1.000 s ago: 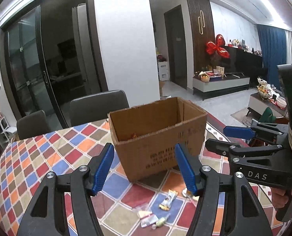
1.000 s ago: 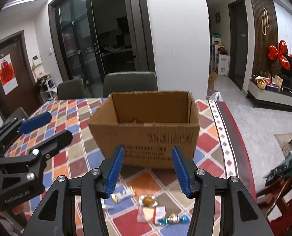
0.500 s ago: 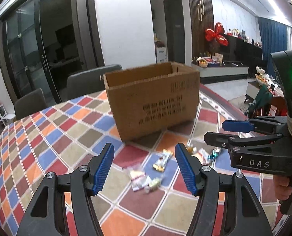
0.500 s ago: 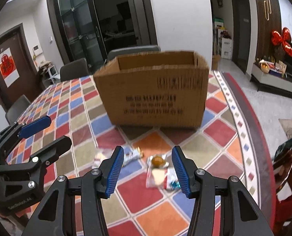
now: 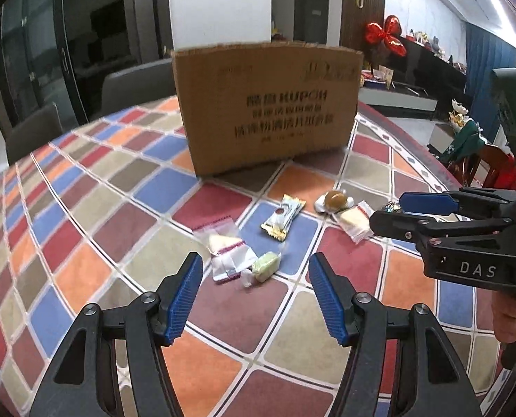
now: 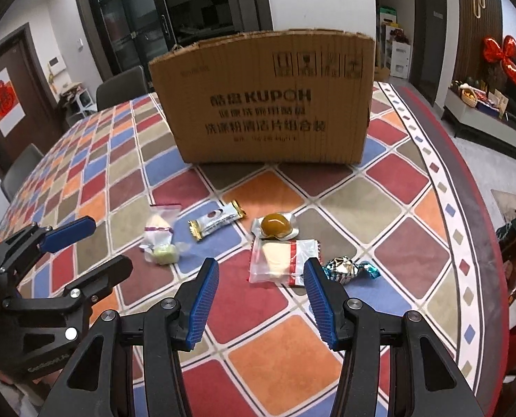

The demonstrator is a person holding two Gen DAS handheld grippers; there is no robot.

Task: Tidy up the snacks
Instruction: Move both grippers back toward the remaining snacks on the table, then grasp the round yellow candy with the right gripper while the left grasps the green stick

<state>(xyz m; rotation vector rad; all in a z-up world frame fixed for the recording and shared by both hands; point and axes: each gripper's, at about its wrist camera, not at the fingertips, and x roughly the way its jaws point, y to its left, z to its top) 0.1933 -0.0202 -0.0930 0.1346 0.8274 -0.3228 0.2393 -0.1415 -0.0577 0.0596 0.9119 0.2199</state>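
Wrapped snacks lie scattered on a chequered tablecloth (image 6: 397, 180) before a cardboard box (image 6: 268, 104). The left gripper (image 5: 254, 295), empty and closing, hovers near a green candy (image 5: 265, 267); the right gripper (image 6: 260, 293), jaws apart and empty, frames a red-and-white packet (image 6: 284, 260) just ahead.

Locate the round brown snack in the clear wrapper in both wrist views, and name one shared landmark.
Left wrist: the round brown snack lies right of centre, beside the gold-ended bar.
Right wrist: it lies at centre, just beyond the clear packet with the red band.
Shared landmark: the cardboard box stands behind the snacks.
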